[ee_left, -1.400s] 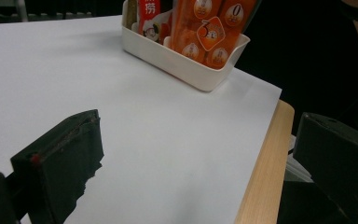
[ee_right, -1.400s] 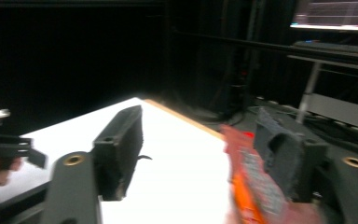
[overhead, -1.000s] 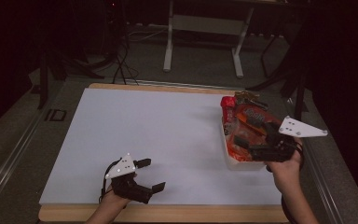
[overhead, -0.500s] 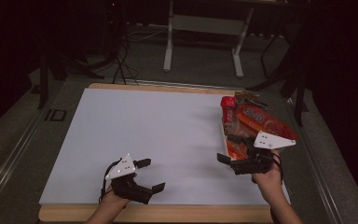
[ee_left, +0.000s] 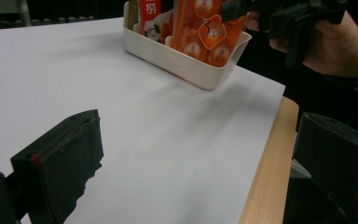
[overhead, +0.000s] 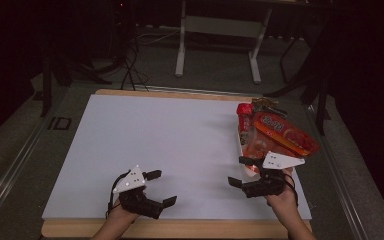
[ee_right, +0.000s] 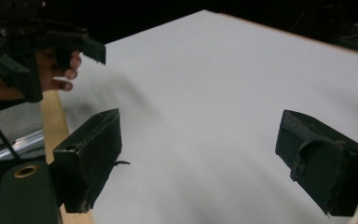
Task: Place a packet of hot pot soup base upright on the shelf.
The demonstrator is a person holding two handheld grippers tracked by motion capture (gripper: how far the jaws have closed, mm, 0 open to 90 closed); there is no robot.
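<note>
At the table's near right, the right gripper point(overhead: 244, 172), spread and empty, sits just beside the snack bin point(overhead: 242, 150); left gripper point(overhead: 161, 189) spread too; next likely reaching in for a packet point(overhead: 285, 134).

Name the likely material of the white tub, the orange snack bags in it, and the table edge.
White rectangular tub: probably plastic, smooth matt moulded walls with rounded rim. Orange printed snack bags: seemingly glossy plastic film, creased and shiny. Pale table edge: looks like wood, tan and matt; grain too faint to confirm.
</note>
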